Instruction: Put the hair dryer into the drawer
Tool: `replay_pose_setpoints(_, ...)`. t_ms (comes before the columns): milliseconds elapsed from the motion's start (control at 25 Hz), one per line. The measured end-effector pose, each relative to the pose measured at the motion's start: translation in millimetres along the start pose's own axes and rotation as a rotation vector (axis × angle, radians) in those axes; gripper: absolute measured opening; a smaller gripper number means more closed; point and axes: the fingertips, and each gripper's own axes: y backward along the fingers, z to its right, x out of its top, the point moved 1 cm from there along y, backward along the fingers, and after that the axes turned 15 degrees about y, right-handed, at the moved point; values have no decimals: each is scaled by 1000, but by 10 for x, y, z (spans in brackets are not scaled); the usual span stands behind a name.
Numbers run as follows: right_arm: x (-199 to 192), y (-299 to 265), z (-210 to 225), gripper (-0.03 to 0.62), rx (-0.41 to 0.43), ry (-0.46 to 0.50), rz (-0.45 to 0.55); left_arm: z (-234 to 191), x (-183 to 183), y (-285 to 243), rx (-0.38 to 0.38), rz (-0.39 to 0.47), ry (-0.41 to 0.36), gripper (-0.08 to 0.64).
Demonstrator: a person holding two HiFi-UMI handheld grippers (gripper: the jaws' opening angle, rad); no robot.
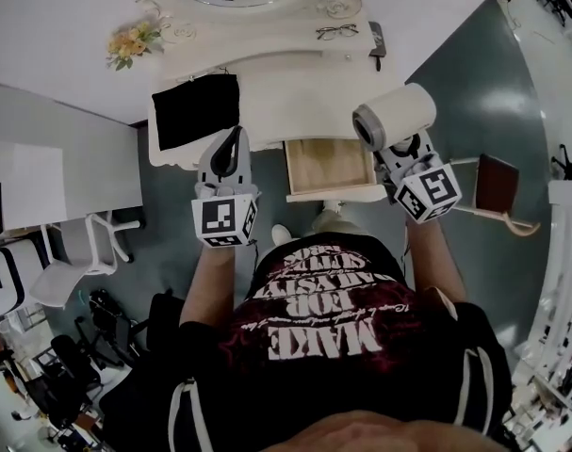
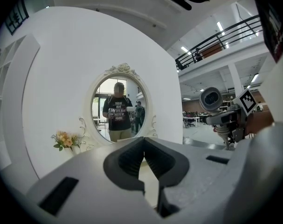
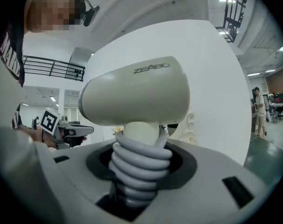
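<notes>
Hair dryer (image 1: 395, 115) is off the bench, carried in the right gripper (image 1: 400, 145); in the head view it hangs over the bench's front edge, at about 2 o'clock from the open drawer (image 1: 329, 166). From the right gripper view, the cream body (image 3: 134, 90) sits crosswise above the jaws and the handle runs down between them, wrapped in a grey coiled cord (image 3: 140, 158). We note the right gripper's jaws (image 3: 139, 174) clamped on that wrapped handle. The drawer is pulled out toward the person, with its pale wooden bottom showing. Left gripper (image 1: 232, 149) is at 9 o'clock from the drawer, over the bench edge and apart from the drawer. In its own view the left gripper's (image 2: 144, 146) jaws meet at the tips with nothing between them. White bench (image 1: 286, 88) carries a black cloth (image 1: 196, 109) at 12 o'clock from the left gripper. Further back we see an oval mirror (image 2: 118, 107), flowers (image 1: 132, 42) at its 8 o'clock and glasses (image 1: 336, 32) at its 4 o'clock. A brown chair (image 1: 498, 184) stands at 3 o'clock from the right gripper.
</notes>
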Motion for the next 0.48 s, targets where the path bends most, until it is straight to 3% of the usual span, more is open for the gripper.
replay_pose_setpoints(480, -158, -112, 55, 196, 76, -23, -40, 263, -30, -207, -18, 7, 7, 5)
